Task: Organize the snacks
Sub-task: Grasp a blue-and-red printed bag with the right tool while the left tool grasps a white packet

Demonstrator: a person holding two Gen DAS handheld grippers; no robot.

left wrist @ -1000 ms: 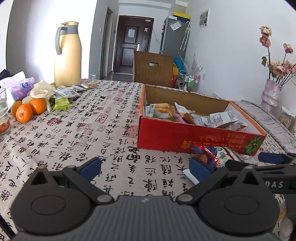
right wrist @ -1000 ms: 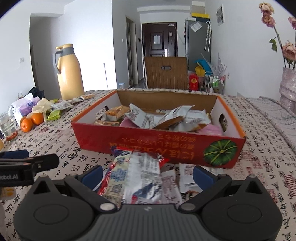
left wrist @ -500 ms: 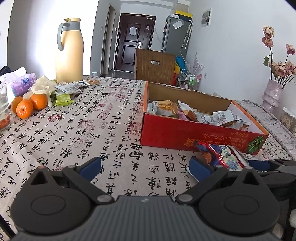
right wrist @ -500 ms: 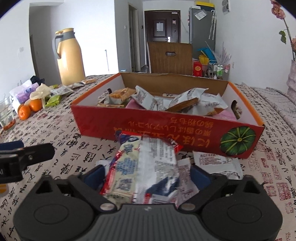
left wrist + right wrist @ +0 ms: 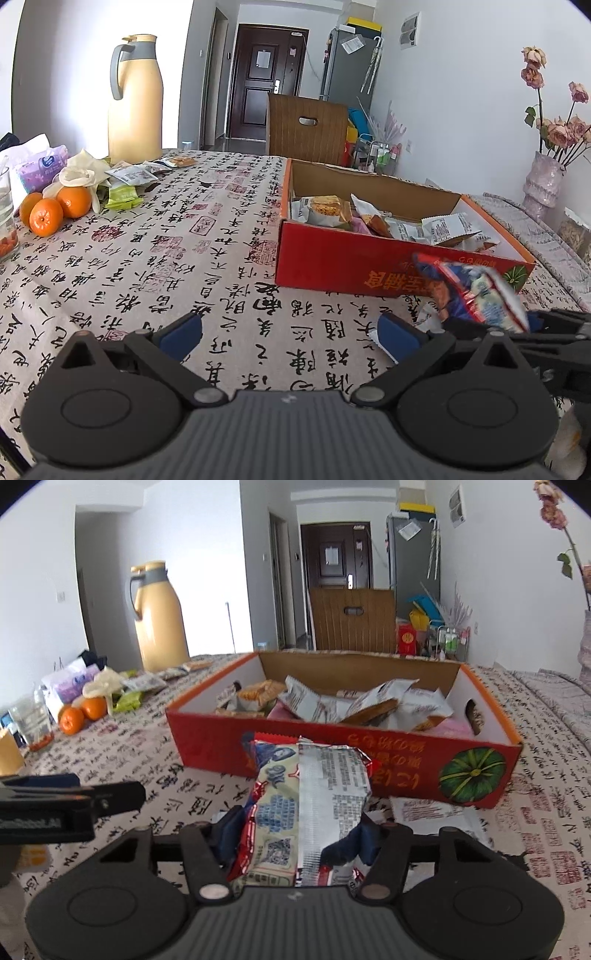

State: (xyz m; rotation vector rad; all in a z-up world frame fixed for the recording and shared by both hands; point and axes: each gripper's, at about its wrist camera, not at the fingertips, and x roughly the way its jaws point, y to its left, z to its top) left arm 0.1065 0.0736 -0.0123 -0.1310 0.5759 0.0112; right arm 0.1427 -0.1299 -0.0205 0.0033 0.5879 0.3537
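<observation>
My right gripper point(image 5: 295, 834) is shut on a red, blue and silver snack packet point(image 5: 310, 805) and holds it up off the table, just in front of the red cardboard box point(image 5: 369, 764). The box holds several snack packets point(image 5: 332, 705). In the left wrist view the held packet point(image 5: 476, 295) shows at the right, before the box point(image 5: 351, 266). My left gripper point(image 5: 290, 334) is open and empty above the tablecloth, left of the right gripper. A white packet point(image 5: 432, 810) lies on the table by the box's front wall.
A yellow thermos jug point(image 5: 135, 99) stands at the far left of the table. Oranges point(image 5: 55, 210), a tissue pack, a glass and several loose packets point(image 5: 133, 173) lie near it. A vase of flowers point(image 5: 543, 181) stands at the right. A wooden chair point(image 5: 308, 129) is behind the table.
My right gripper has shut on the snack packet and lifted it off the table. My left gripper stays open and has barely moved.
</observation>
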